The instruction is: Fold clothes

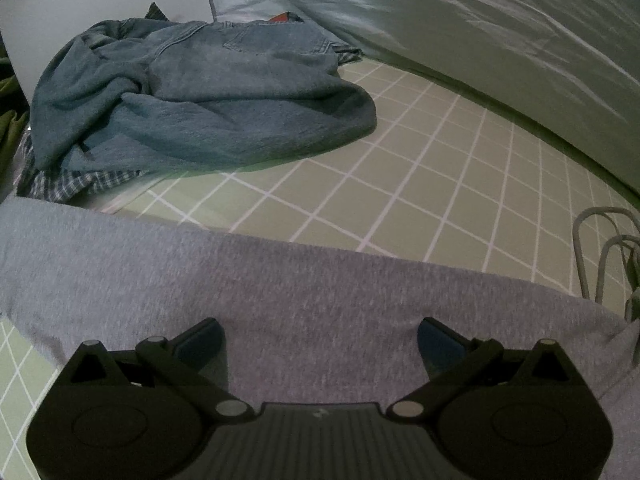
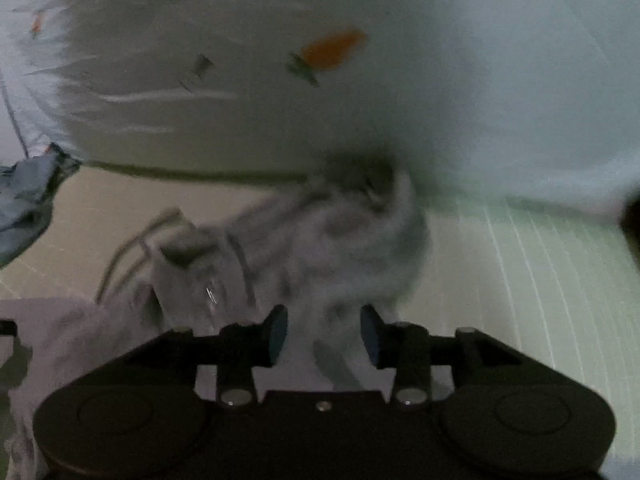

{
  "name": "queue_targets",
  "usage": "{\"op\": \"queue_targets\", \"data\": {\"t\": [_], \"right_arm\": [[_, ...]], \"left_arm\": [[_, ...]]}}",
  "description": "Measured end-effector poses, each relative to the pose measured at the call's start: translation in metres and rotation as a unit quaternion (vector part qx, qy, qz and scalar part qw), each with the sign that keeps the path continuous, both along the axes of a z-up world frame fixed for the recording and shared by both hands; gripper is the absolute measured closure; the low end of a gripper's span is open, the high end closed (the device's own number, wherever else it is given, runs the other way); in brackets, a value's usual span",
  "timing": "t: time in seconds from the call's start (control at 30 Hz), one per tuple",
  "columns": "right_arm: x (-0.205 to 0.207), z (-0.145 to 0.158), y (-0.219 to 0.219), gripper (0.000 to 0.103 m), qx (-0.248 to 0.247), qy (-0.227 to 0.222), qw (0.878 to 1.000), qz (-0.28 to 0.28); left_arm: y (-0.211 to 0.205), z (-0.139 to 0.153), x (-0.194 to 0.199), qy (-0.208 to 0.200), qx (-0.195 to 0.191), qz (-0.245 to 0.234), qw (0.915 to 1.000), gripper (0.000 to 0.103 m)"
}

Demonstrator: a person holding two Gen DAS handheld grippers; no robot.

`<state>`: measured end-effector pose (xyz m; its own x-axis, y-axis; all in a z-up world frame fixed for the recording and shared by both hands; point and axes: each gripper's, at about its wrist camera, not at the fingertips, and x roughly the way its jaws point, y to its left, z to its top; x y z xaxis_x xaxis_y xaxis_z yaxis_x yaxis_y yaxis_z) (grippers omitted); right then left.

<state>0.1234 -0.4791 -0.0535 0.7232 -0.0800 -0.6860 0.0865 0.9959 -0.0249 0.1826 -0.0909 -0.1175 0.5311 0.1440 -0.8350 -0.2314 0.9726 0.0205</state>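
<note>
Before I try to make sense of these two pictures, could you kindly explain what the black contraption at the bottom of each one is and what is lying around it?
There is no robot arm here: a person holds a two-finger tool in each hand, and a fisheye camera on each looks forward along its fingers. One picture comes from the left tool, the other from the right tool.

The surface is a green sheet with a white grid. On it, the left view shows a grey garment spread under the tool, whose jaws stand wide apart and hold nothing. Further back lie blue jeans piled on a checked cloth.

The right view is blurred. Its jaws stand partly apart over bunched grey fabric; the pads do not seem to press on it.
</note>
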Motion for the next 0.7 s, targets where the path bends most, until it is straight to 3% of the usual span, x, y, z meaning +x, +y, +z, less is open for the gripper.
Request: {"op": "queue_targets", "data": {"t": [0.07, 0.2, 0.3, 0.33, 0.37, 0.4, 0.5, 0.7], "right_arm": [[0.019, 0.003, 0.014, 0.05, -0.013, -0.014, 0.999, 0.028], [0.066, -0.006, 0.035, 0.05, -0.001, -0.006, 0.996, 0.089], [0.095, -0.022, 0.049, 0.061, 0.014, 0.015, 0.993, 0.114], [0.101, -0.027, 0.05, 0.072, 0.017, 0.026, 0.993, 0.117], [0.105, -0.032, 0.051, 0.092, 0.018, 0.036, 0.992, 0.117], [0.102, -0.03, 0.048, 0.099, 0.022, 0.028, 0.993, 0.11], [0.091, -0.024, 0.038, 0.099, 0.032, 0.005, 0.995, 0.089], [0.0, 0.048, 0.004, 0.099, 0.031, -0.085, 0.996, 0.024]], "left_arm": [[0.0, 0.0, 0.0, -0.001, 0.0, 0.0, 1.0, 0.0], [-0.001, -0.001, -0.001, -0.003, 0.001, 0.001, 1.0, 0.0], [0.0, -0.001, 0.0, -0.003, 0.001, 0.001, 1.0, 0.0], [-0.001, -0.001, -0.001, -0.003, 0.001, 0.001, 1.0, 0.0], [0.0, 0.0, -0.001, -0.003, 0.001, 0.001, 1.0, 0.0], [0.0, 0.0, -0.001, -0.004, 0.001, 0.001, 1.0, 0.0], [0.0, 0.0, -0.001, -0.005, 0.002, 0.001, 1.0, 0.0], [-0.001, -0.001, -0.001, -0.008, 0.003, 0.004, 1.0, 0.0]]}}
